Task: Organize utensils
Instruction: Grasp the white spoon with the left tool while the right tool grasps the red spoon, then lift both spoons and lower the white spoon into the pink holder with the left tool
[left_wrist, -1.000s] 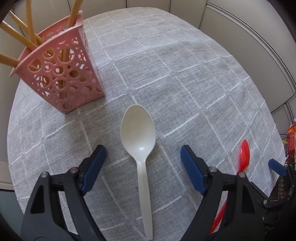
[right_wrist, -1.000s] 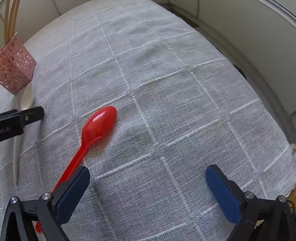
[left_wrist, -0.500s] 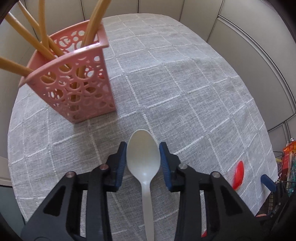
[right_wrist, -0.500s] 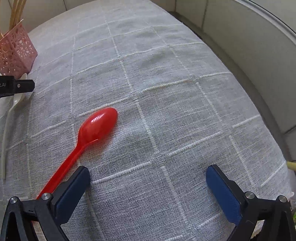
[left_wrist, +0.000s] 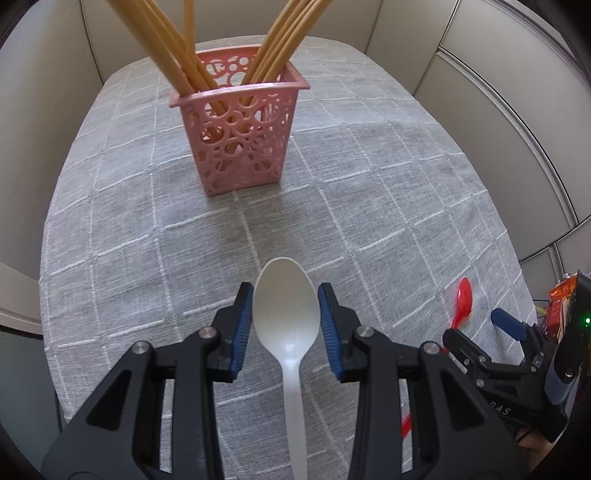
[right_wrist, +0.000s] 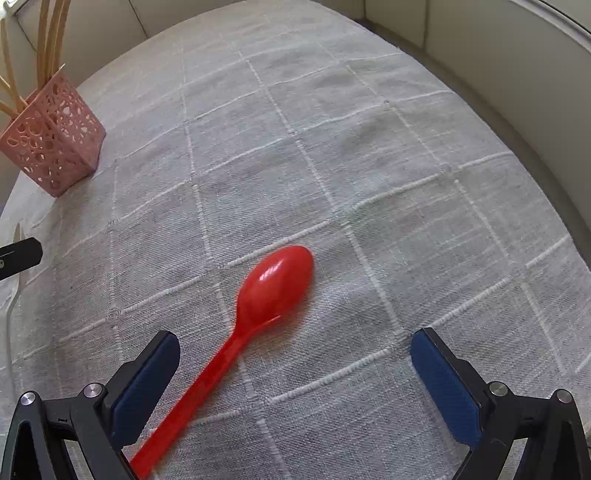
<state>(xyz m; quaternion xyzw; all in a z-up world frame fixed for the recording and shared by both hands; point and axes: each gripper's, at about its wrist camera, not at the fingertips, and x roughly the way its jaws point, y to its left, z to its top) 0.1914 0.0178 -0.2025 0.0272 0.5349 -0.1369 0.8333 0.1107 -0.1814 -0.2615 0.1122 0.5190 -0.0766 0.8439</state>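
Grey checked tablecloth (left_wrist: 388, 192). My left gripper (left_wrist: 285, 320) is clamped on the white spoon (left_wrist: 286, 317) bowl, handle trailing back toward me; edge grip could slip. Pink basket (left_wrist: 240, 129) straight ahead. My right gripper (right_wrist: 295, 373) is apart, straddling the red spoon (right_wrist: 273, 286), bowl pointing ahead-right.

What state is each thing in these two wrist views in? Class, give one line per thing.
White plastic spoon: clamped by its bowl in the left tongs.
Red plastic spoon: lying flat on the tablecloth, ungripped.
Right tongs: open, straddling the red spoon's handle.
Pink perforated holder: upright, holding wooden chopsticks.
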